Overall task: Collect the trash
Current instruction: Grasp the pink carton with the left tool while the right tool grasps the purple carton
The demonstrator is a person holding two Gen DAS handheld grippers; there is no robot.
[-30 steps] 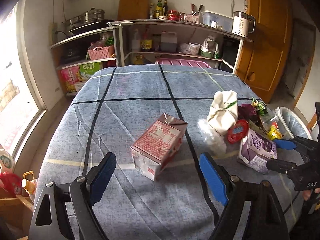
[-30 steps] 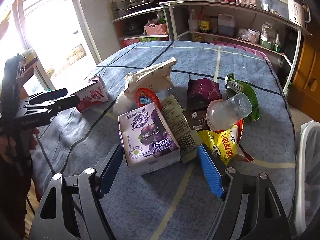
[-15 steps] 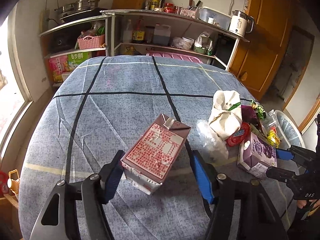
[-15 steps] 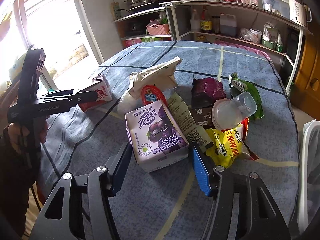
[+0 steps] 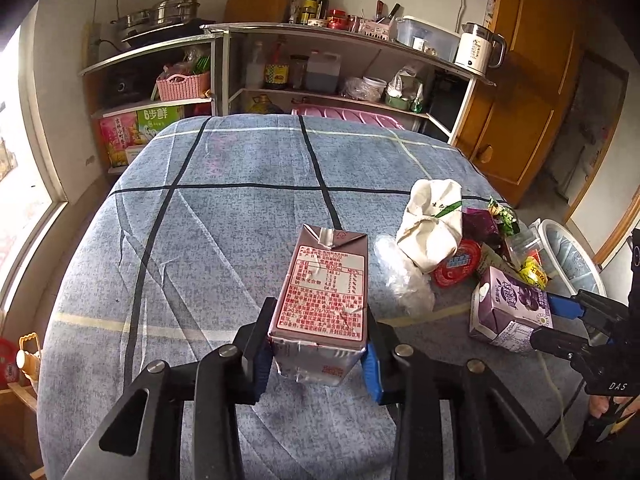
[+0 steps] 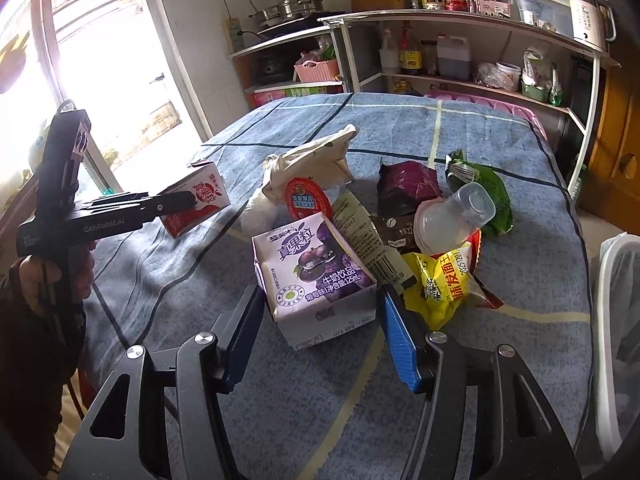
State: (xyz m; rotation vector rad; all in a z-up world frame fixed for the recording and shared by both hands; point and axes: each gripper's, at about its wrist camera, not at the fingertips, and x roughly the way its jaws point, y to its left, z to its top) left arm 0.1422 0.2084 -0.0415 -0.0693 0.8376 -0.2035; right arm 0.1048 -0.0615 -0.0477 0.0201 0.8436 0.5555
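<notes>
Two drink cartons are being taken at once on the blue checked tablecloth (image 5: 224, 216). The left gripper (image 5: 318, 354) is closing, its blue pads already touching both sides of the red-and-white milk carton (image 5: 324, 300). The right gripper (image 6: 320, 332) straddles the purple grape-milk carton (image 6: 316, 276); its pads look just short of touching, so it seems not yet clamped. Next comes lifting both toward the white lined bin (image 6: 616, 320) beside the table.
</notes>
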